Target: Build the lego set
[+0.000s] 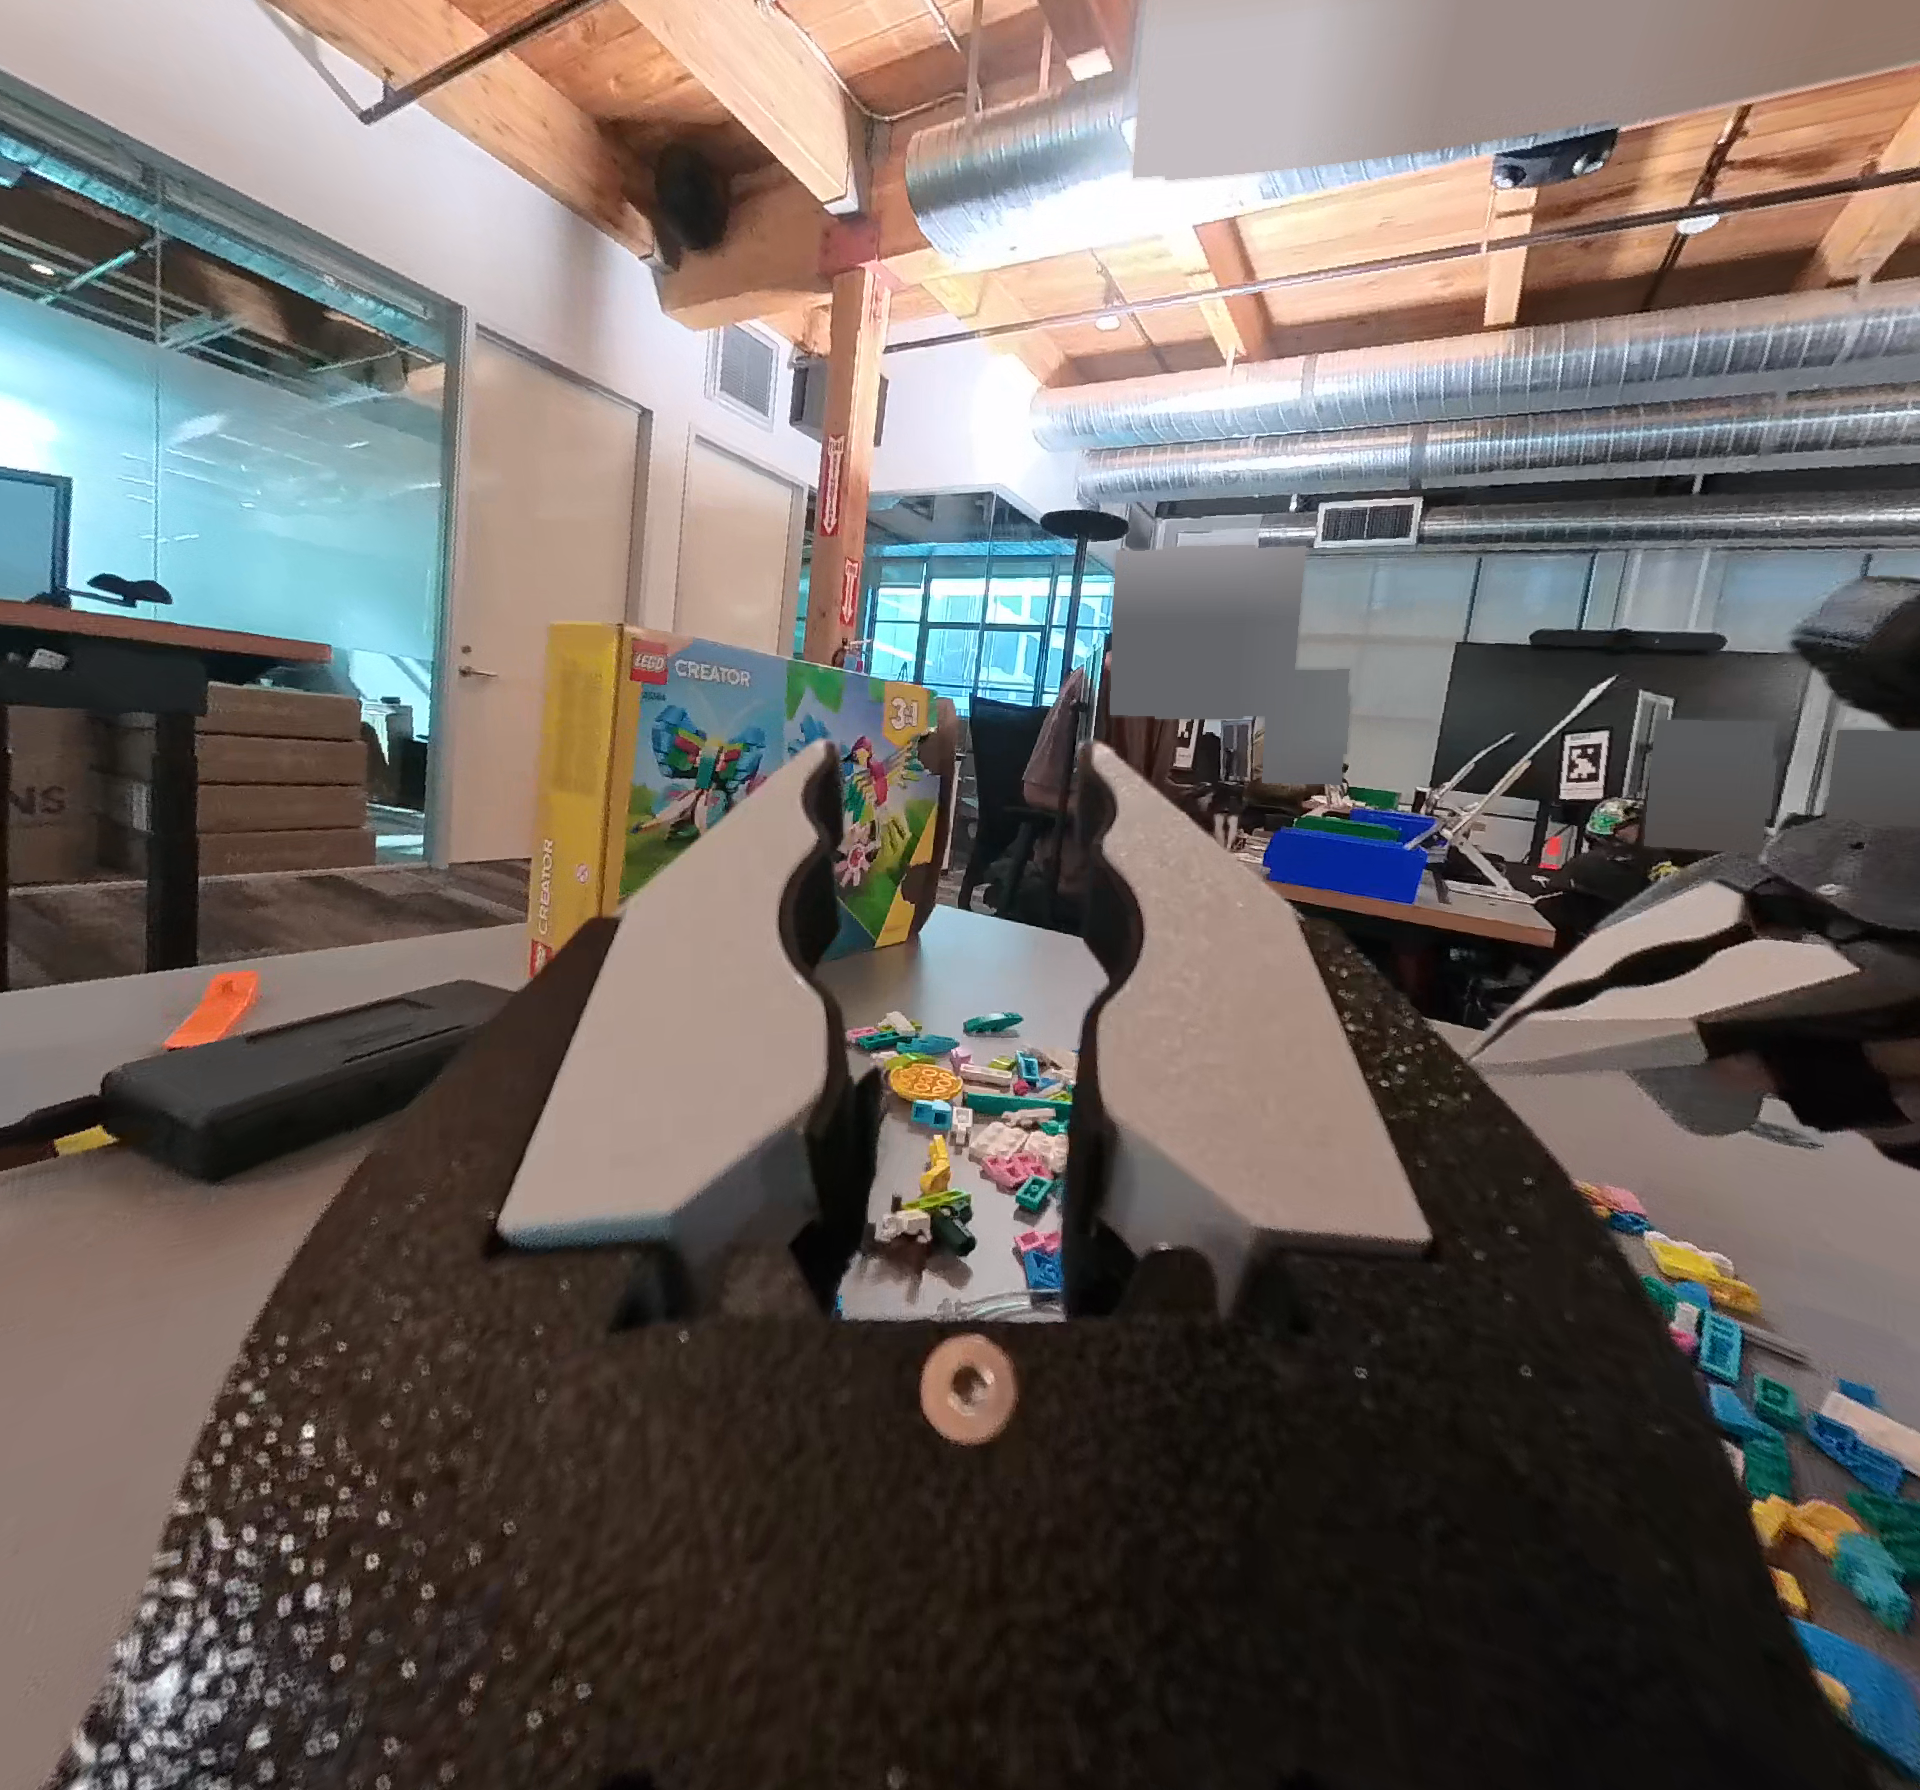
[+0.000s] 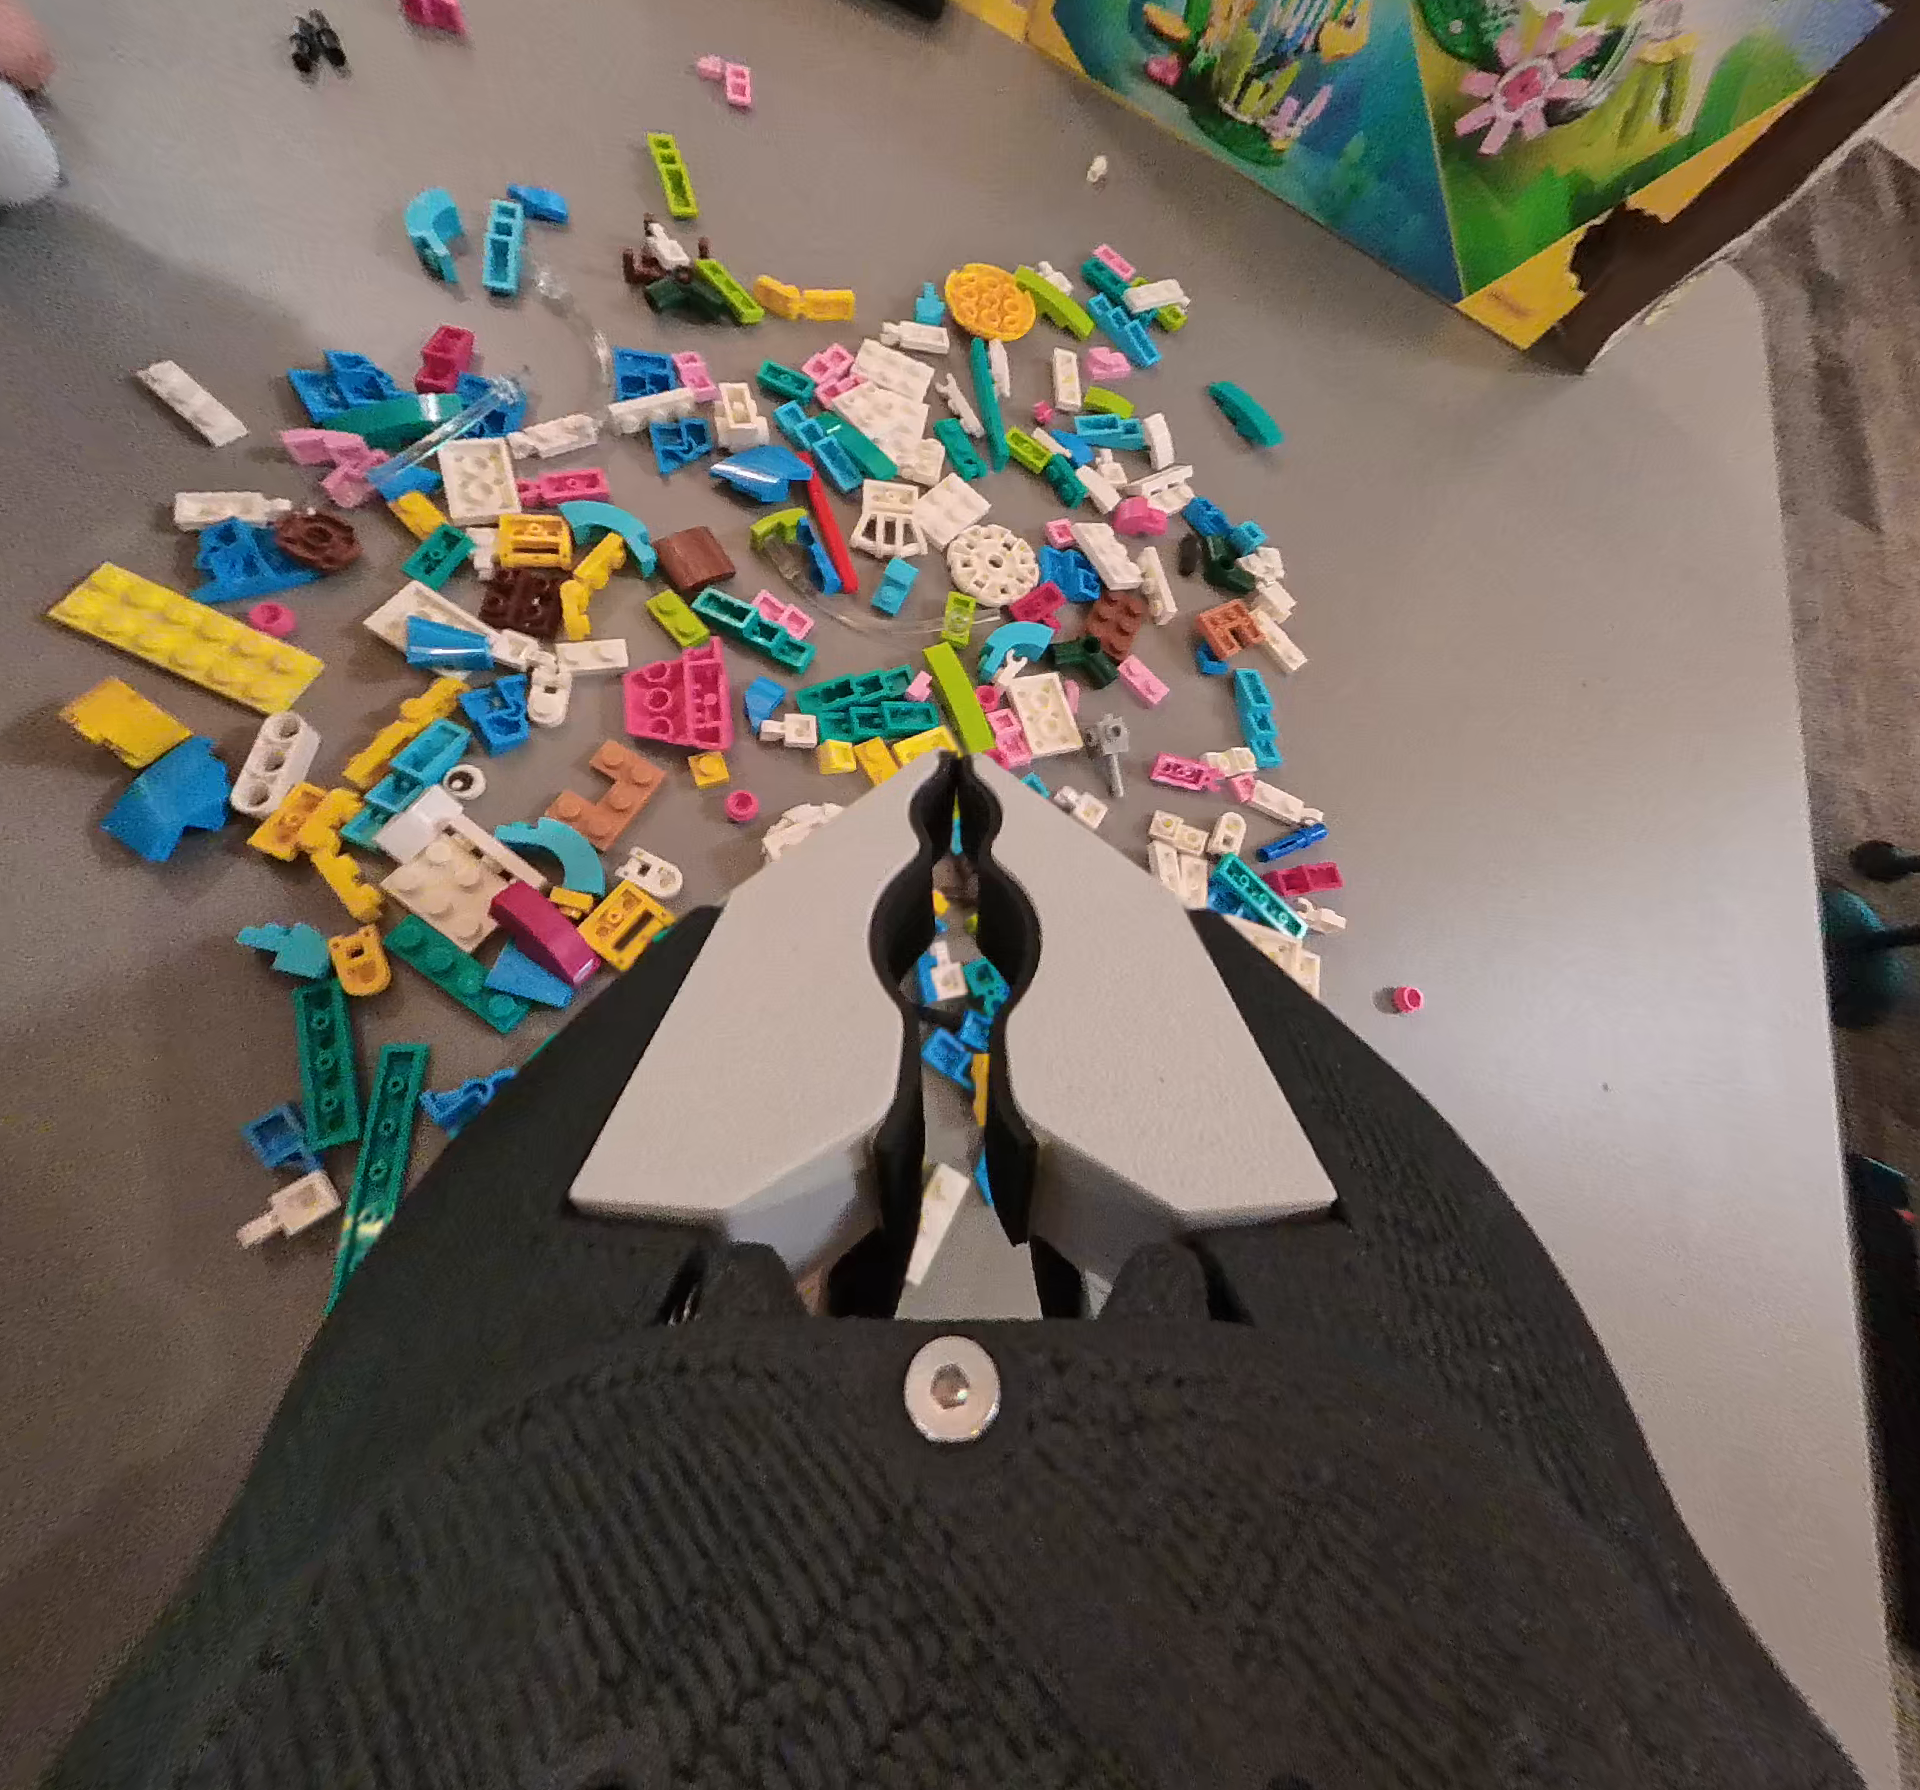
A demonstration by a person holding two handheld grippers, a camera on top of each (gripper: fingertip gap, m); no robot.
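Several loose Lego bricks [image 2: 681, 696] in many colours lie spread on the grey table [image 2: 1507, 701]. My right gripper [image 2: 956, 766] is shut, its tips touching, and it hovers over the near side of the pile. Its tips sit just short of a lime green tile [image 2: 956, 696] that lies on the table. In the left wrist view the right gripper [image 1: 1486, 1054] is shut, with nothing showing at its tips. My left gripper [image 1: 958, 764] is open and empty. It is held above the table and points at the Lego box [image 1: 717, 805]. Part of the pile [image 1: 977, 1106] shows between its fingers.
The Lego box [image 2: 1455, 78] stands at the far side of the table. A black case [image 1: 291, 1075] and an orange brick separator [image 1: 213, 1008] lie to the left. The table edge [image 2: 1782, 597] runs along the right. More desks and blue bins [image 1: 1345, 857] stand behind. One gripper's finger ends stand about 25 cm off the other's. The lime green tile [image 2: 956, 696] is about 7 cm from my right fingertips and 25 cm from my left.
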